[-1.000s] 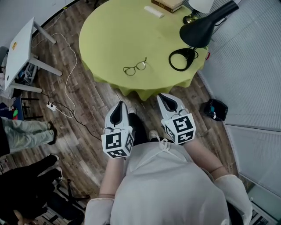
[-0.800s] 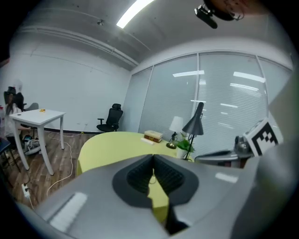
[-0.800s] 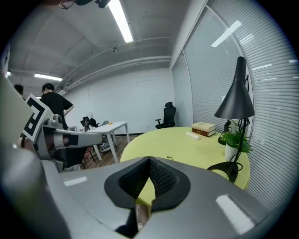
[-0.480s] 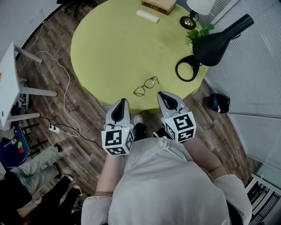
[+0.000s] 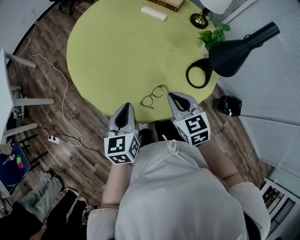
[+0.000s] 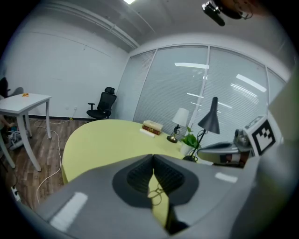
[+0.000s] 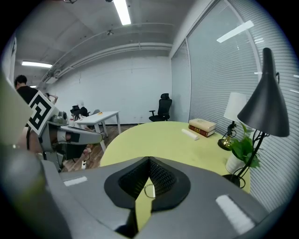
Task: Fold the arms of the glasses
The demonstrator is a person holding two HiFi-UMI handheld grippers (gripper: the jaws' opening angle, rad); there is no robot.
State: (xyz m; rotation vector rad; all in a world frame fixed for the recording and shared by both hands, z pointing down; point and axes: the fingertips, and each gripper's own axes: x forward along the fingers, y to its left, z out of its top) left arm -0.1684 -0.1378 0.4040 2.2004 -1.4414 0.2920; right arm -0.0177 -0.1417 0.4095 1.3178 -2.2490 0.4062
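Glasses [image 5: 154, 96] mostly hidden up close; table items clipped.
Head view: arms too small to tell folded or open. In each gripper view, left gripper [image 6: 153, 158] and right gripper [image 7: 149, 159] bodies cover all but a sliver of lens. Book [image 5: 173, 3] and white lampshade [image 5: 215, 4] cut by top edge.

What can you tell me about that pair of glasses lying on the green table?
The glasses are a slim pair with two round lenses in a thin dark frame that looks like wire. They lie on the round yellow-green table, close to its near edge and set at a slant, just ahead of the left claw and the right claw. Neither claw touches them. The arms are too thin to tell whether they are open or folded.
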